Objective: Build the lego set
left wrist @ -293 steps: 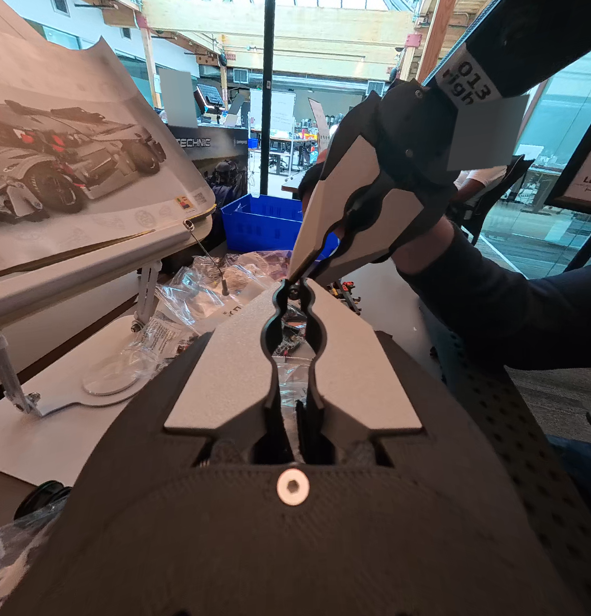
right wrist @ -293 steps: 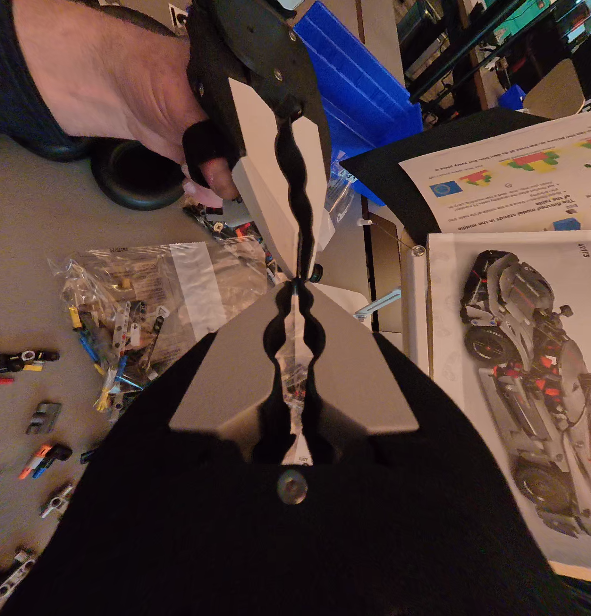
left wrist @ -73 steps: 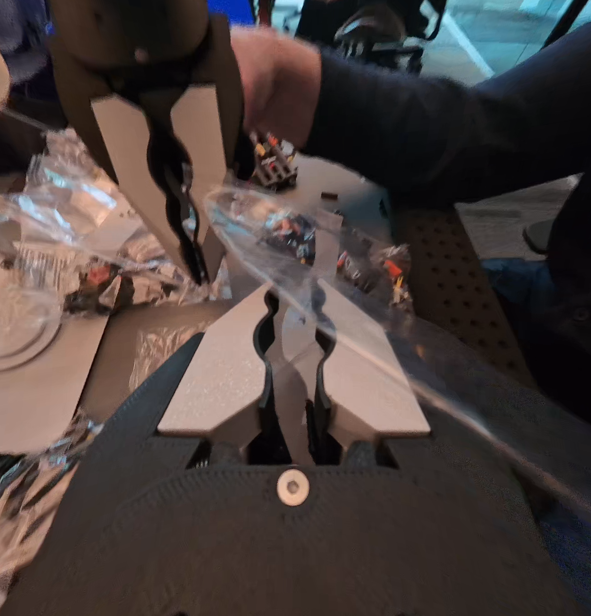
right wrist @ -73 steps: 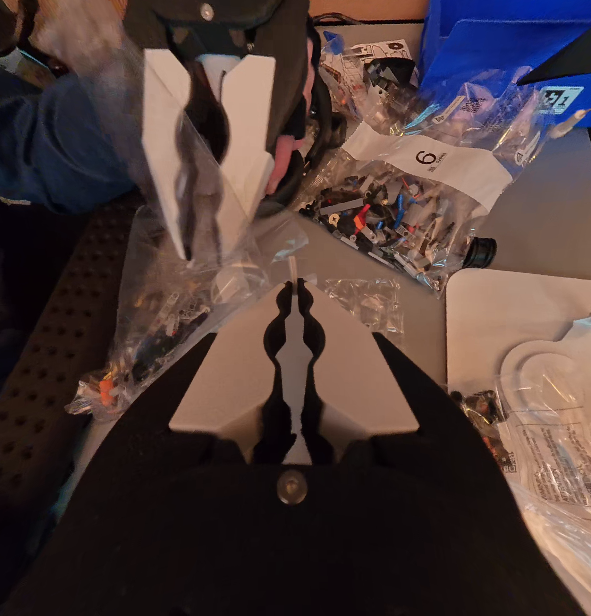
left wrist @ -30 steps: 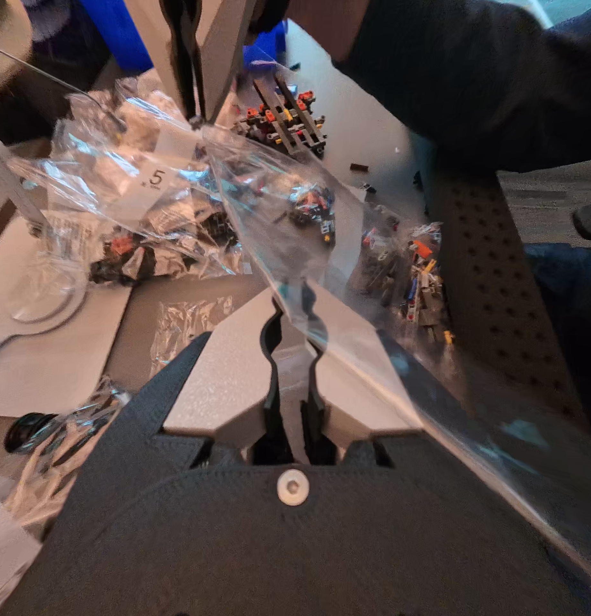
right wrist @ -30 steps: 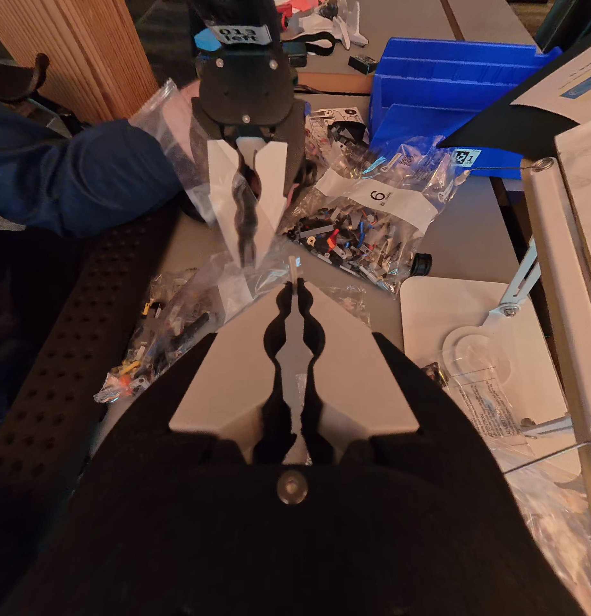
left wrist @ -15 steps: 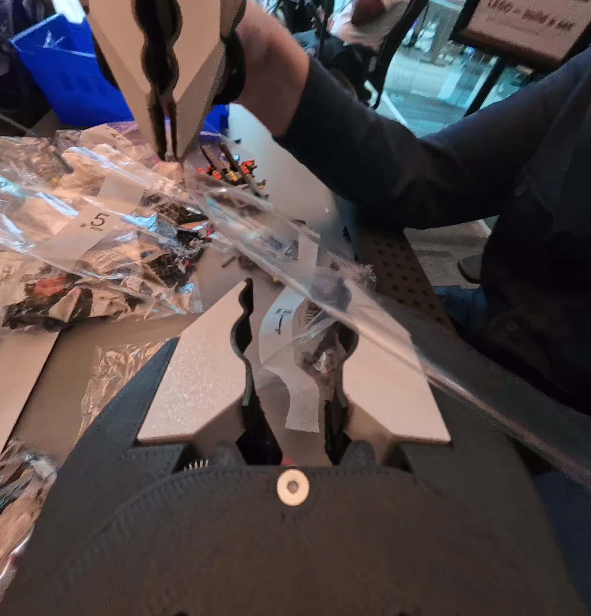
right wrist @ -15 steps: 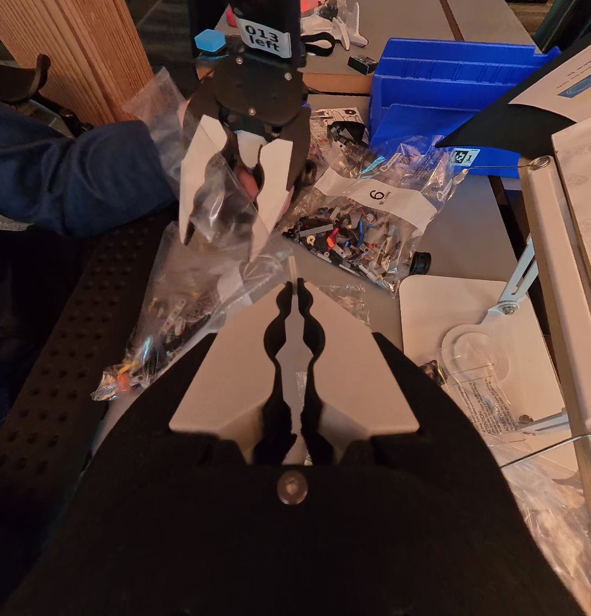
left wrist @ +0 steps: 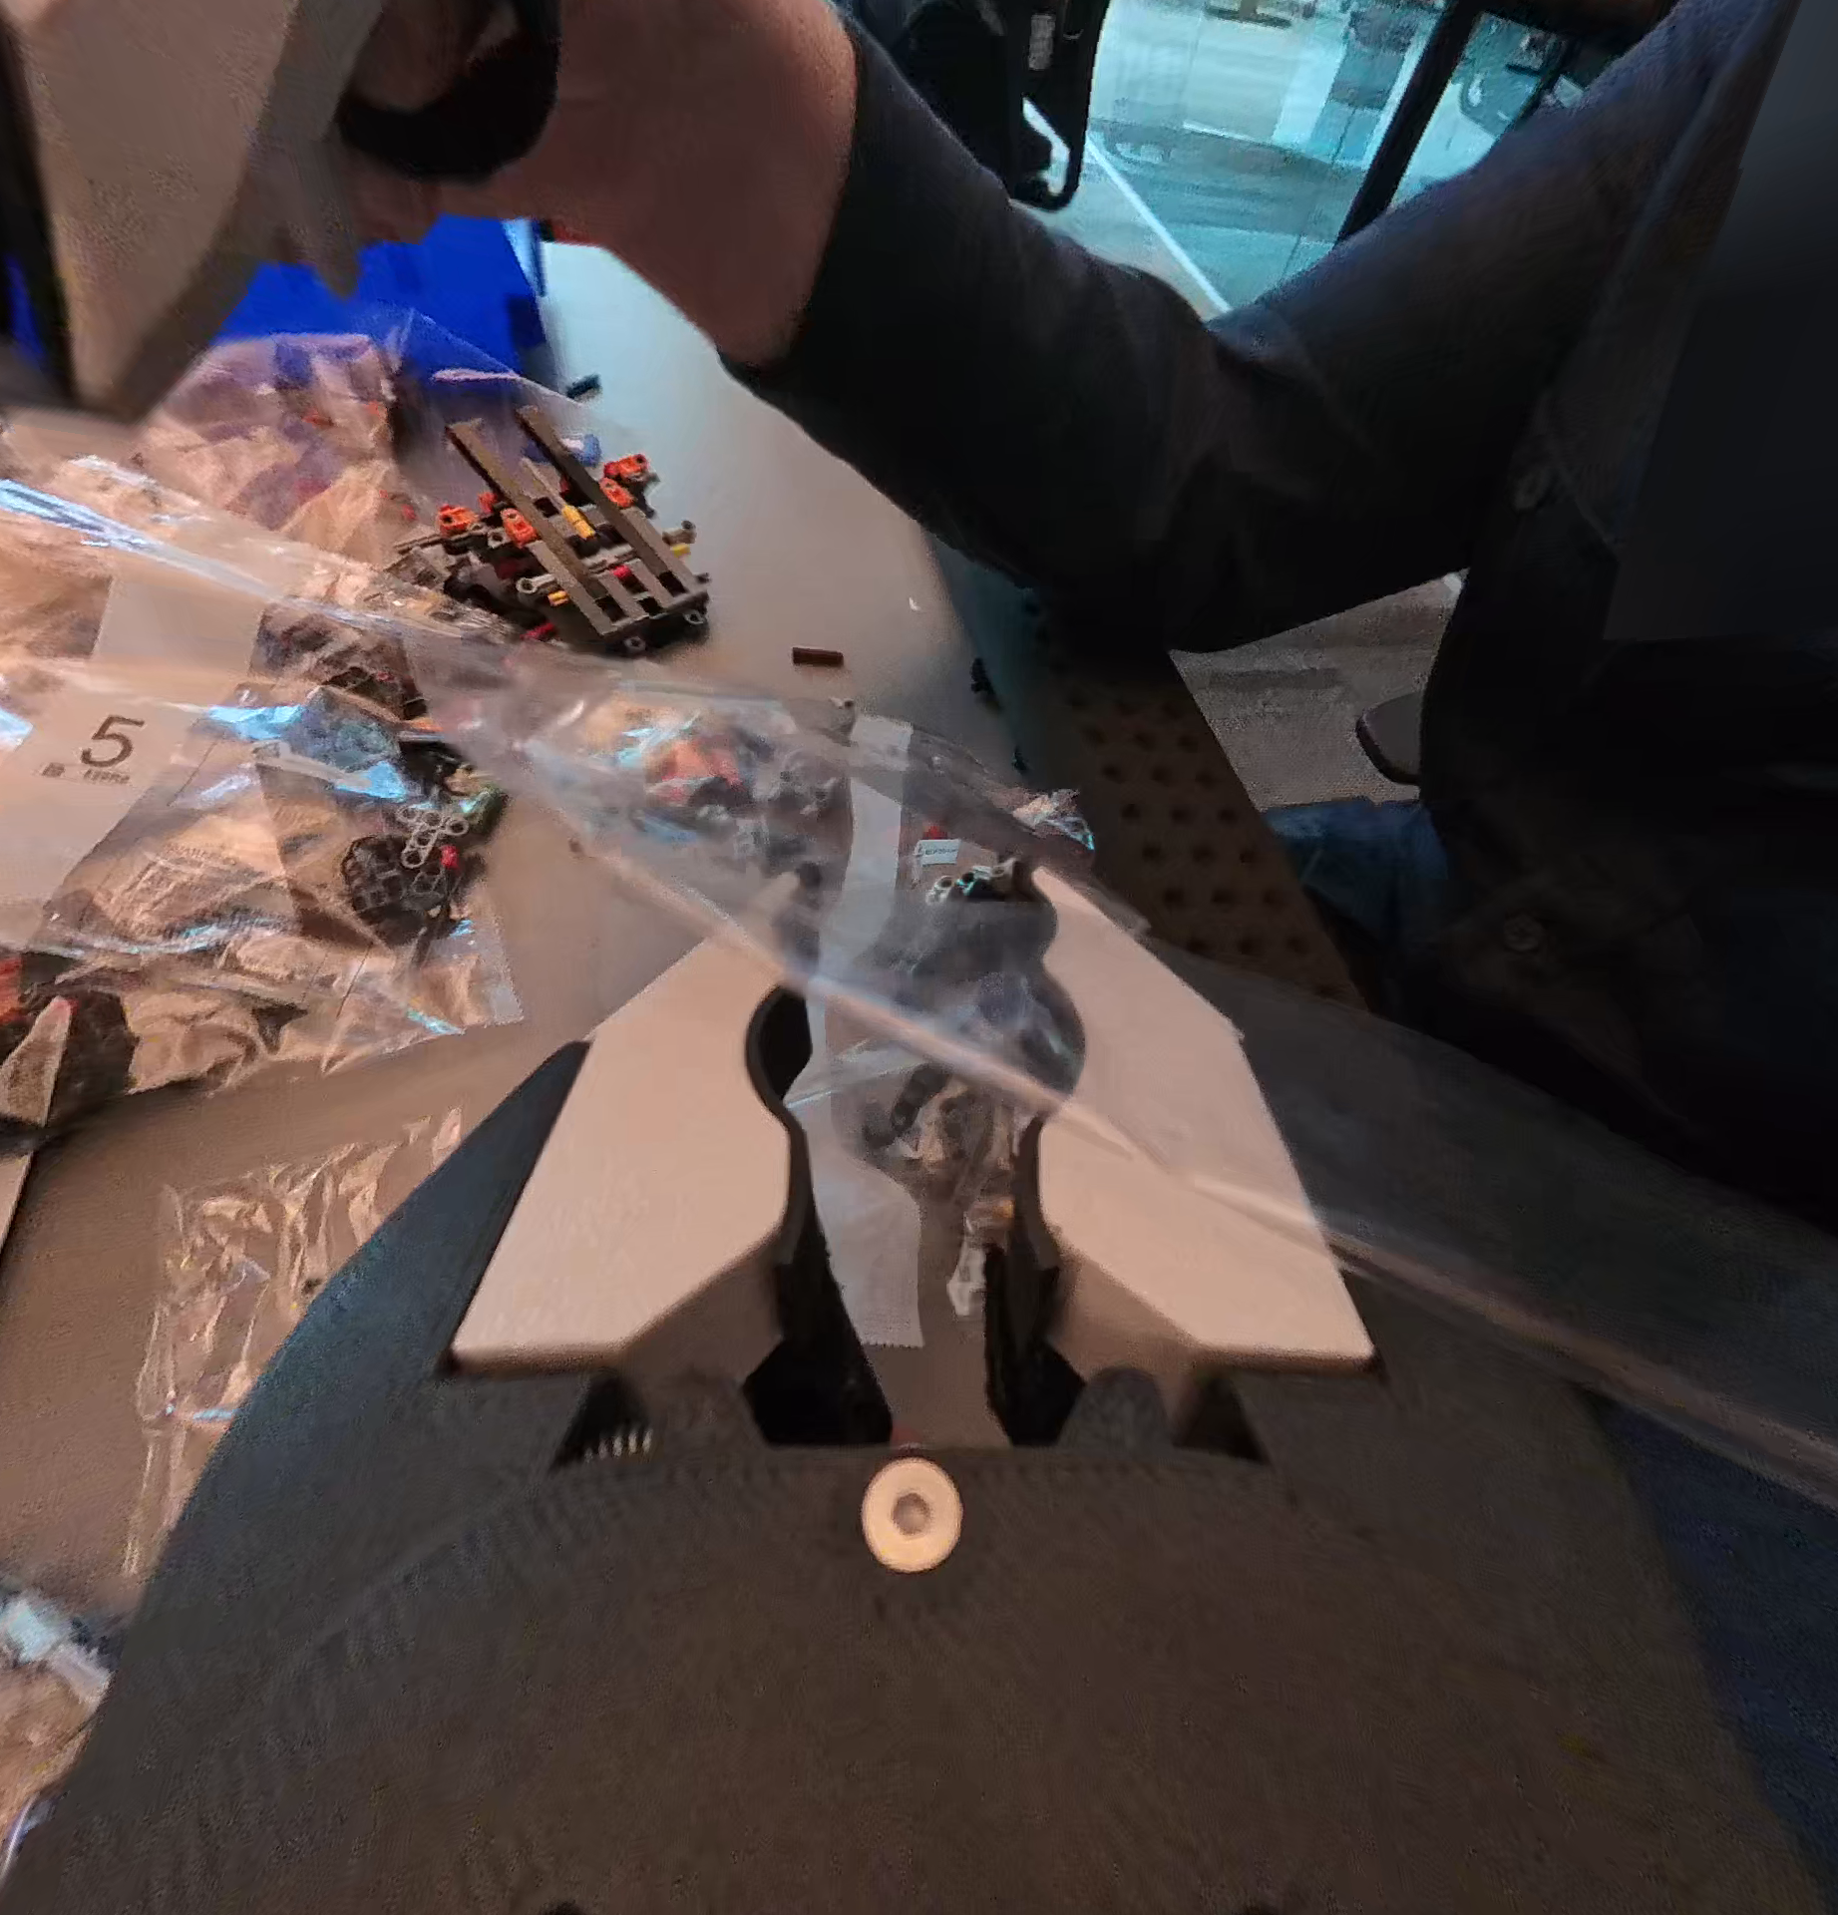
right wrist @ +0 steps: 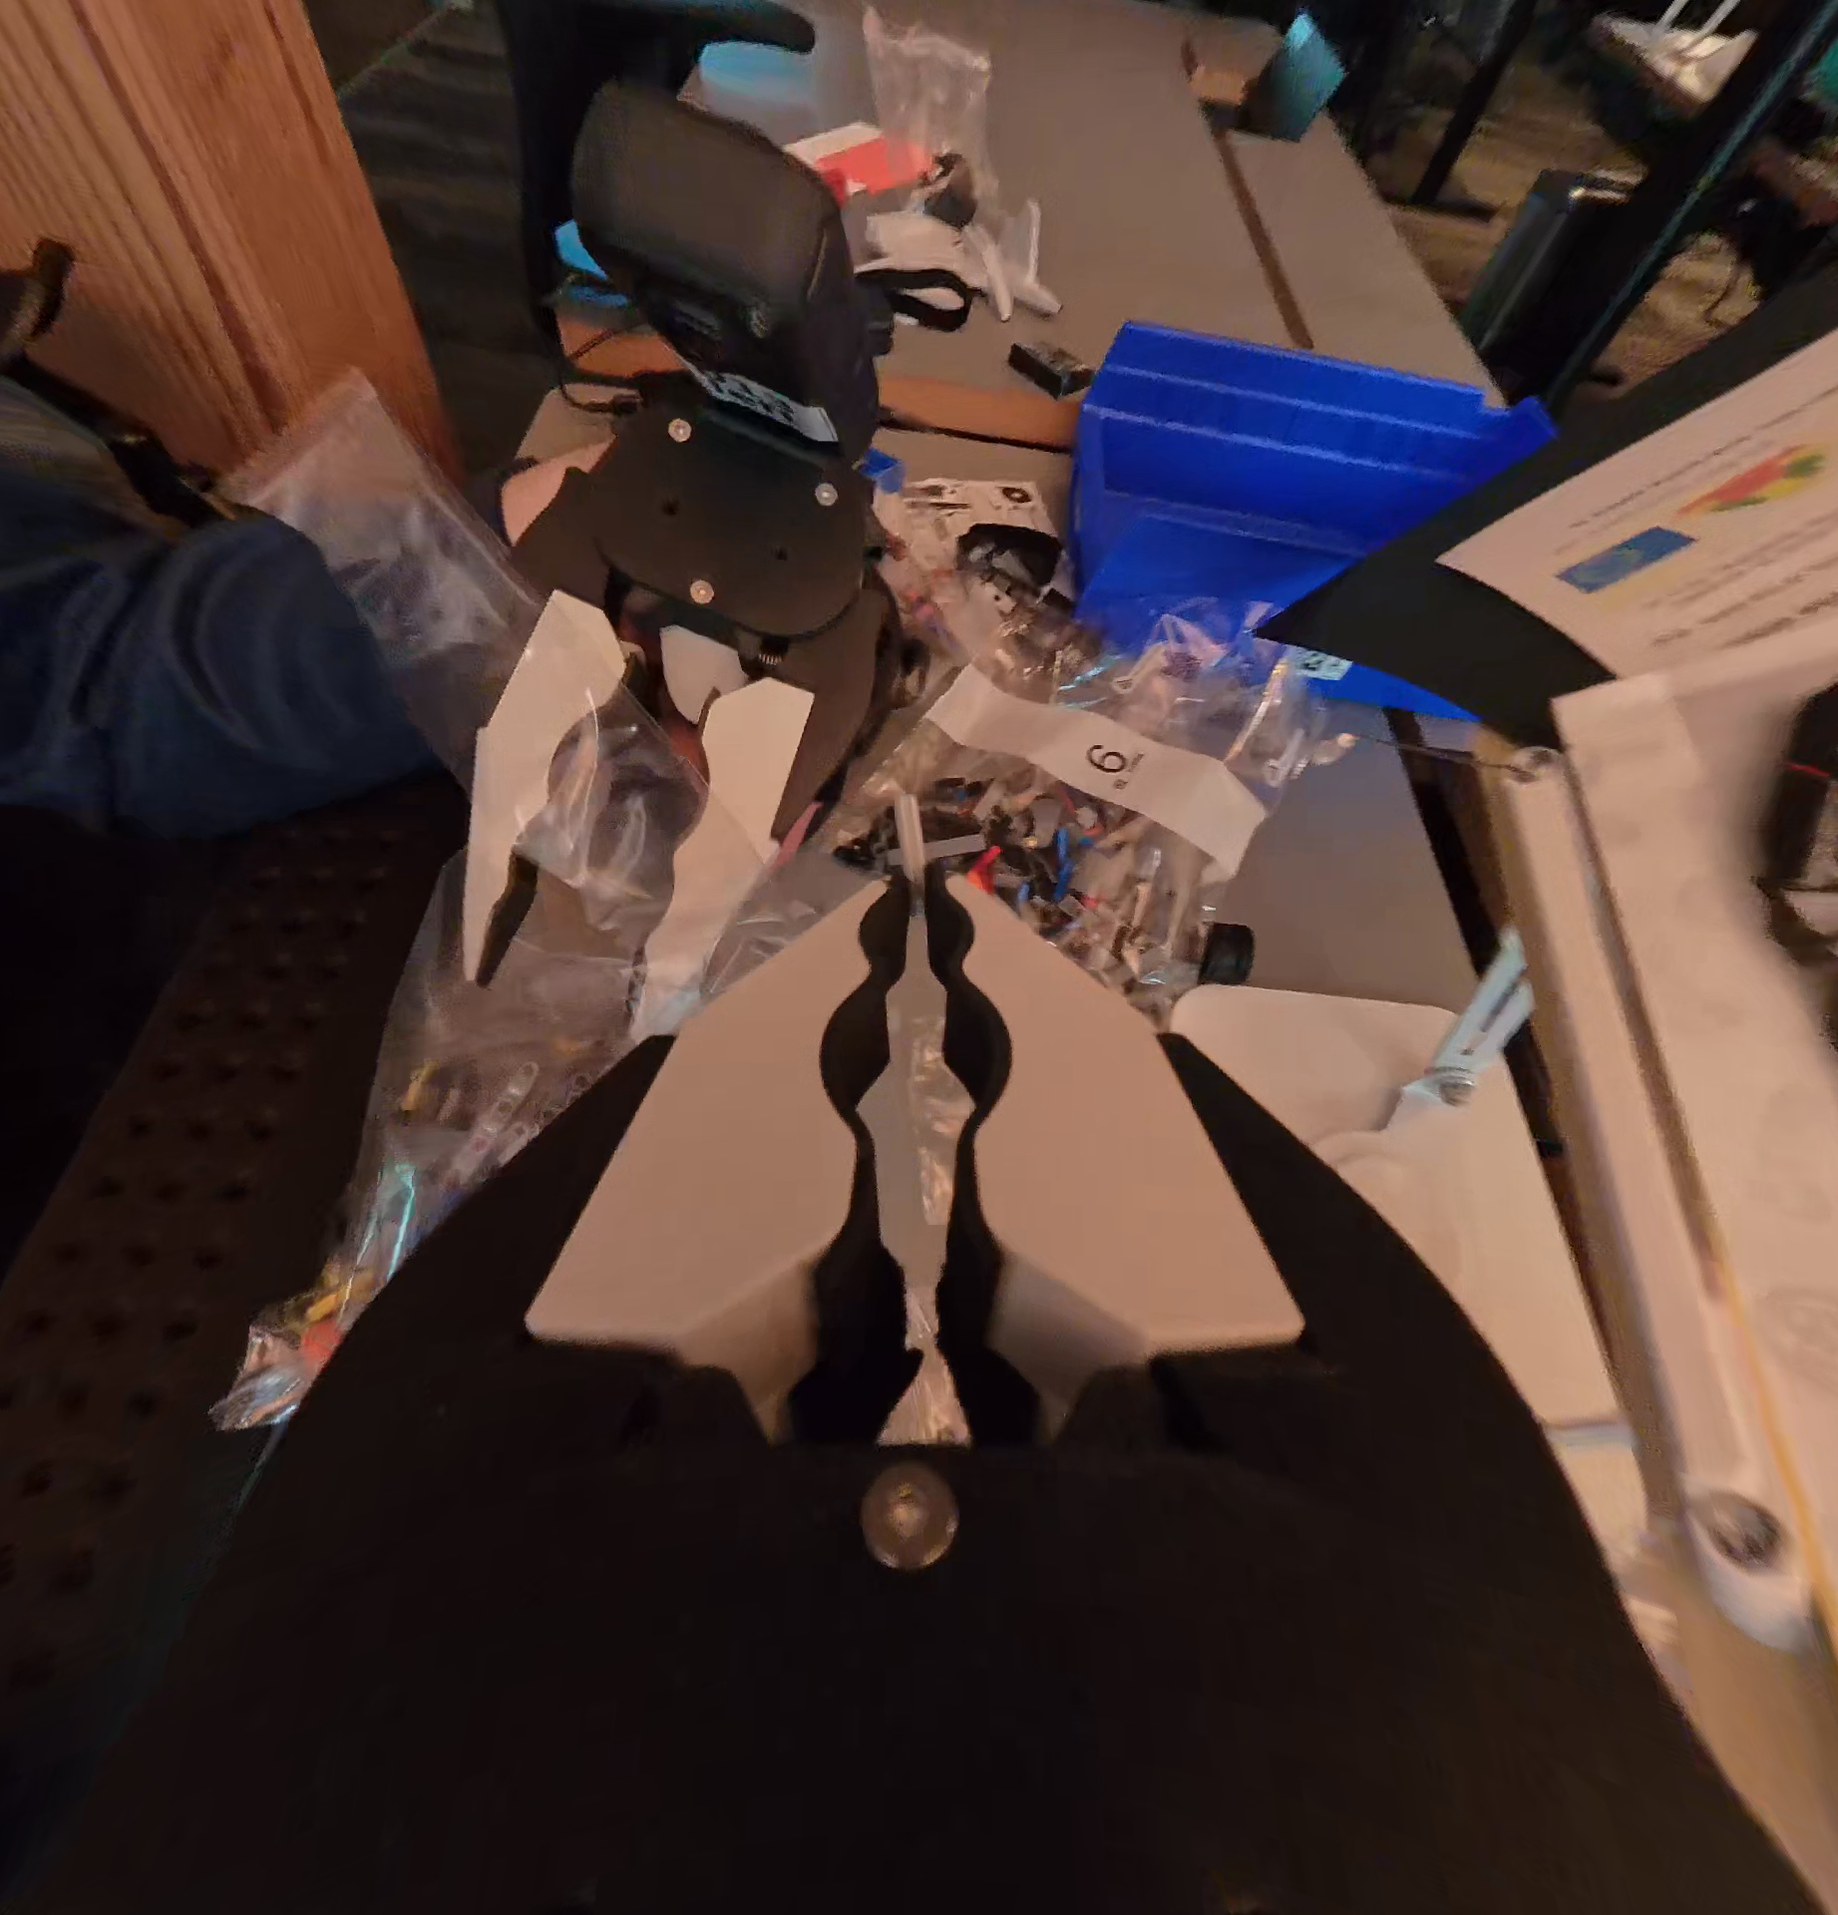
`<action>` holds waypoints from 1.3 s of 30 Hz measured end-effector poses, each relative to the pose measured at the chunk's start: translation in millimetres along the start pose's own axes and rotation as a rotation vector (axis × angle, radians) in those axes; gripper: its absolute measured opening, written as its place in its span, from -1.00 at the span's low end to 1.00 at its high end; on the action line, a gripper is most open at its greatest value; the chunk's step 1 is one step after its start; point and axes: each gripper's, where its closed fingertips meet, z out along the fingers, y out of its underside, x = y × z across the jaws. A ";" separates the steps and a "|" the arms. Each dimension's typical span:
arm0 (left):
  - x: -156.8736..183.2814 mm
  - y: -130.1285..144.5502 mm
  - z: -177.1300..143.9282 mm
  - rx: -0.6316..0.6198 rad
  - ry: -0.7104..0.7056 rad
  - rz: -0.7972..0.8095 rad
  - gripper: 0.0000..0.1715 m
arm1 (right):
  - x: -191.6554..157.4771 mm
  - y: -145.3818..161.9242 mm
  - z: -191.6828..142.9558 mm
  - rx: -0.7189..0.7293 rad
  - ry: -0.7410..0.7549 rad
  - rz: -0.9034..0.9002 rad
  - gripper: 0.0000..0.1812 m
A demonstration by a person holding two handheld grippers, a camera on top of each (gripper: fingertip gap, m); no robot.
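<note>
A clear plastic bag of small Lego parts (left wrist: 749, 788) stretches between my two grippers. My left gripper (left wrist: 894, 933) is open, and the bag drapes over its right finger and sags between the jaws. In the right wrist view the left gripper (right wrist: 604, 912) stands wide open around the bag (right wrist: 458, 1119). My right gripper (right wrist: 909, 891) is shut on a corner strip of that bag. It shows blurred at the top left of the left wrist view (left wrist: 148, 187). A partly built grey and orange Lego frame (left wrist: 572, 539) lies on the table.
A sealed numbered parts bag (left wrist: 220, 829) lies left of the left gripper and another (right wrist: 1080, 808) ahead of the right gripper. A blue bin (right wrist: 1256, 487) stands behind. The instruction book on its white stand (right wrist: 1660, 1036) is at the right. A person's dark sleeve (left wrist: 1204, 363) crosses above. Left tips to right tips: about 12 centimeters.
My left gripper, shut on the bag a second ago, opened and stays open. My right gripper keeps hold of the bag corner, and it looms nearer and higher in the left wrist view.
</note>
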 end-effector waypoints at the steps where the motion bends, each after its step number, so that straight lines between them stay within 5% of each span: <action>1: 2.9 0.3 3.3 -0.014 0.010 0.008 -0.59 | -3.6 1.1 8.2 -0.009 -0.022 0.001 -0.99; 8: 11.1 4.6 15.5 -0.104 0.003 0.029 -0.60 | -22.6 21.1 45.2 -0.088 -0.196 0.103 -0.99; 21: 15.5 9.4 9.8 -0.148 -0.035 0.024 -0.59 | -71.2 62.8 54.4 -0.323 -0.439 0.076 -1.00; 35: 9.2 13.5 -2.7 -0.132 -0.076 -0.011 -0.56 | -77.2 82.2 43.1 -0.436 -0.457 0.063 -1.00; 39: 22.9 8.8 -10.6 -0.062 -0.001 0.010 -0.39 | -75.6 81.0 40.5 -0.429 -0.450 0.065 -1.00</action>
